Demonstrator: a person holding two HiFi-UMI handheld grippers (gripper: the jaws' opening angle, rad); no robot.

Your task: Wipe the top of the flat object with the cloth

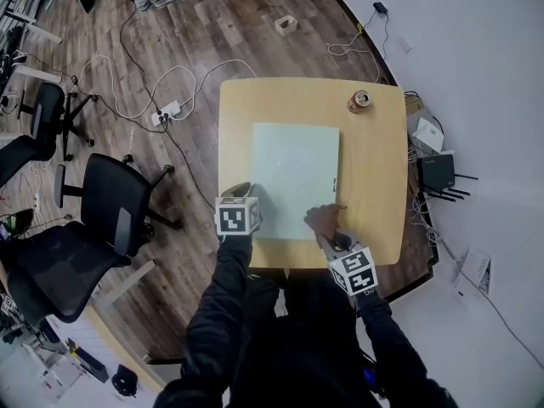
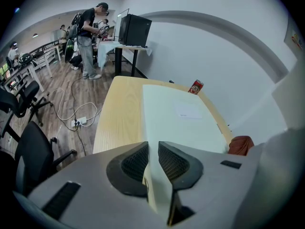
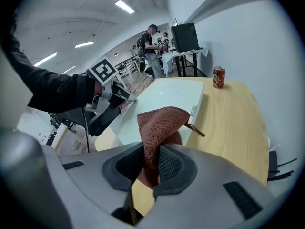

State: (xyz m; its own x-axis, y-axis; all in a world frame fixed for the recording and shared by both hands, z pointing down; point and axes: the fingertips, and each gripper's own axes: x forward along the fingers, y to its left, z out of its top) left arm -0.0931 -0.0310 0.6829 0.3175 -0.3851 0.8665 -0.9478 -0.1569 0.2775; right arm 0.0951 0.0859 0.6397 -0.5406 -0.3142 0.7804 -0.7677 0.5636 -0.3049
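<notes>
Right claw (image 3: 150, 152) pinches a bunched fold of the rust-red cloth (image 3: 162, 123), which looks soft, limp and light, so a pinched wad suits it. The cloth sits over the lower right corner of the pale flat panel (image 1: 293, 164). That panel looks thin, stiff and probably slick on the wooden surface (image 1: 374, 160). Left claw (image 2: 152, 149), nearly pressed together and empty, is at the panel's lower left edge, where it could steady it.

I see a red soda can (image 1: 360, 101) upright at the surface's (image 1: 236, 126) one o'clock corner. On the floor (image 1: 195, 24), a black office chair (image 1: 110, 211) sits at nine o'clock and a white power strip (image 1: 166, 111) at ten.
</notes>
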